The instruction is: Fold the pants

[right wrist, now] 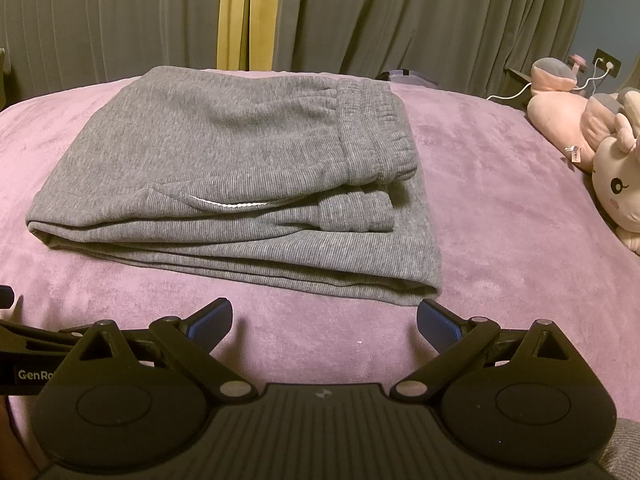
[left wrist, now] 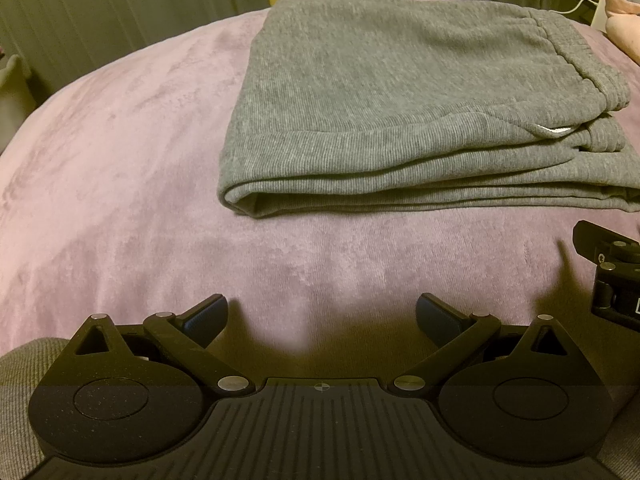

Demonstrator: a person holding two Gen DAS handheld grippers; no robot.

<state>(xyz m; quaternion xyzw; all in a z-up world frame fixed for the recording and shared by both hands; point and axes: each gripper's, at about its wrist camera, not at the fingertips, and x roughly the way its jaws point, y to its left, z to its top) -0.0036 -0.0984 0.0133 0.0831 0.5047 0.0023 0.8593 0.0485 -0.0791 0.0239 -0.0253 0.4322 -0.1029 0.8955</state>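
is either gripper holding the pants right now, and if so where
Neither. The left gripper and right gripper are both open over the purple blanket, short of the folded grey pants, with nothing between their fingers.

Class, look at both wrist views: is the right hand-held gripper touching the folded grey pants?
Apart. The right wrist view shows the right hand-held gripper open, with bare pink blanket between its fingertips and the pants.
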